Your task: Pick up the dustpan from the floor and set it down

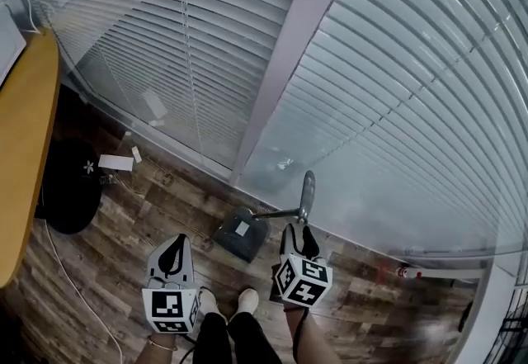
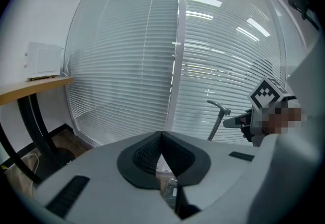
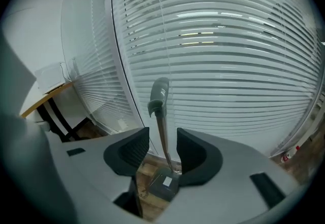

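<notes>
Head view: dustpan [image 1: 234, 242] bears a white, unreadable label [image 1: 242, 229].

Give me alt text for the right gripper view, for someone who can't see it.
The right tool is open, its jaws either side of the upright handle of a grey dustpan, not gripping it. The dustpan sits on a wood floor before white blinds.

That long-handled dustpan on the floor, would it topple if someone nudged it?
Probably yes: the dustpan has a tall thin handle over a small pan, so a push up high likely tips it. It looks stiff, and probably light. The right gripper has open fingers flanking the handle without gripping it.
</notes>
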Demonstrator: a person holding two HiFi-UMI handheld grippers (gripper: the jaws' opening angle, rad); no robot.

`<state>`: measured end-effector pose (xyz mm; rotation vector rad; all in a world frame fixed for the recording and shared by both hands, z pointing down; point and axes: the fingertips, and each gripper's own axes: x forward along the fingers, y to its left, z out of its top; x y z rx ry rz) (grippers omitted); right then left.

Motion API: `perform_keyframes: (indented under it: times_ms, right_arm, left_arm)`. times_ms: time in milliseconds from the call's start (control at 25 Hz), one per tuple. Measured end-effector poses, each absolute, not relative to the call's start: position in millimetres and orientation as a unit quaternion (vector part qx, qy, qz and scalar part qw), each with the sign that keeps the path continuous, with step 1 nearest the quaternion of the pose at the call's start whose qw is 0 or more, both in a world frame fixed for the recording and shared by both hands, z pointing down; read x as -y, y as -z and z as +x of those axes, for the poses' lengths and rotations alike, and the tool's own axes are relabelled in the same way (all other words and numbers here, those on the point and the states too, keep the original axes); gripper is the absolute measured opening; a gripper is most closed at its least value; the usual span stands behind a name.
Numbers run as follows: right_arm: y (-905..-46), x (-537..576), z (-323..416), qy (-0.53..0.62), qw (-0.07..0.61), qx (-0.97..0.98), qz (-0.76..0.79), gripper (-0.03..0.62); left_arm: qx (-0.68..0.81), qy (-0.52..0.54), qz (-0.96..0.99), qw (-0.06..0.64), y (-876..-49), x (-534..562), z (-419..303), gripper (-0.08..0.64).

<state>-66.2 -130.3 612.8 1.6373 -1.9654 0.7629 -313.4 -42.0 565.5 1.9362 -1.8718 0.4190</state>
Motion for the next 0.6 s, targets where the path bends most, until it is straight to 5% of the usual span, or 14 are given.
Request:
perform_keyframes:
  times_ms: [600]
  right_arm:
    - [-488,98,-69,-0.218,0.225,0.765,0.563,0.173]
  left_arm:
    - [0.67,-0.128,0.707,0.188,-455,46,-281,0.017]
